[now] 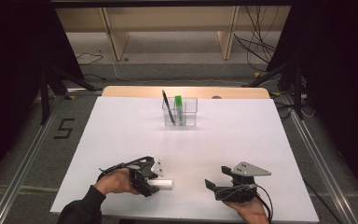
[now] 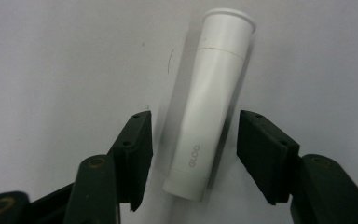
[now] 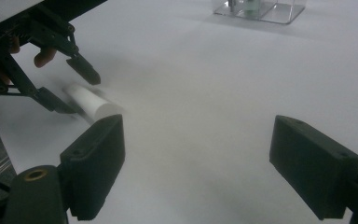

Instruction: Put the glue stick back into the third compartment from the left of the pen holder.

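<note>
While the white glue stick (image 2: pixel 209 105) is lying flat near the front edge of the white table (image 1: pixel 121 135), the grasp is only beginning.
The clear plastic organiser (image 1: pixel 181 113) is standing near the far edge; the right gripper (image 3: pixel 196 163) is gaping empty; the left gripper (image 2: pixel 193 158) is straddling the stick, pads not touching.

The work surface is a white table top (image 1: pixel 242 140) with a light wooden edge strip (image 1: pixel 135 91) along its far side, standing on a grey floor (image 1: pixel 23 140) that carries a black numeral marking (image 1: pixel 63 128) to the left and metal rails (image 1: pixel 18 172) along both sides. Beyond the table stands a light wooden shelf frame (image 1: pixel 168 28), with black cables (image 1: pixel 256 42) trailing on the floor at right. Dark curtains (image 1: pixel 9 56) close off both sides.
</note>
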The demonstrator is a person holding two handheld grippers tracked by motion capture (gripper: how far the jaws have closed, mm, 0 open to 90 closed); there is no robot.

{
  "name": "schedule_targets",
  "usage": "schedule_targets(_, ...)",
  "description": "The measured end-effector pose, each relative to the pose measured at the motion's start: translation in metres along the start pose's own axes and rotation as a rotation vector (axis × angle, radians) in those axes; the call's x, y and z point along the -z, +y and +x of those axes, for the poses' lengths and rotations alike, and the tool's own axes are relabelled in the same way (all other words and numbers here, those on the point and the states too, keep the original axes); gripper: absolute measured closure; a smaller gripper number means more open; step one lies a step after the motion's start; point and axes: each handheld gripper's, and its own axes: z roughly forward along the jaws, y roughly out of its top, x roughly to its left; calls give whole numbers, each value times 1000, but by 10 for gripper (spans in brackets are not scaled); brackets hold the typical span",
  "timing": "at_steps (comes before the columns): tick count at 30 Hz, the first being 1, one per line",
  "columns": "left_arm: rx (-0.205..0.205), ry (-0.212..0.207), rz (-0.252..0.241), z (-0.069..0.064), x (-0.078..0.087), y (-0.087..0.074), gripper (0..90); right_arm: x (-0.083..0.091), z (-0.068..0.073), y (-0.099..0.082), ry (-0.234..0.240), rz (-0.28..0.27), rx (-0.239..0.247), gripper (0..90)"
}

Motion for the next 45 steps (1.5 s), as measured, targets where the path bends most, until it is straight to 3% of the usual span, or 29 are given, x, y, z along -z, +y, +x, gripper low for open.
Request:
schedule_targets(11, -49, -40, 43, -4, -4, 7, 688, 0, 0, 0, 3, -2, -4, 195)
schedule_targets(20, -19, -67, 22, 1, -4, 4, 705, 0, 0, 0, 12, -2, -8, 197)
schedule_targets(23, 15, -63, -6, 4, -4, 3, 706, -1, 0, 0, 13, -2, -8, 198)
schedule_targets(28, 77, -49, -82, 6, -3, 1, 706, -1, 1, 0, 12, -7, -15, 197)
schedule_targets(32, 148, -34, -174, 6, -3, 2, 706, 1, 1, 0, 14, -30, -31, 197)
schedule_targets(33, 179, -24, -227, 5, -4, 2, 706, 1, 1, 0, 14, -33, -36, 197)
schedule_targets(34, 179, -24, -227, 5, -4, 2, 706, 1, 1, 0, 14, -33, -36, 197)
schedule_targets(39, 273, 16, -346, 7, -4, 1, 706, 1, 1, 1, 15, -40, -49, 197)
schedule_targets(45, 352, 59, -475, 5, -2, -2, 706, 1, 1, 1, 10, -45, -60, 197)
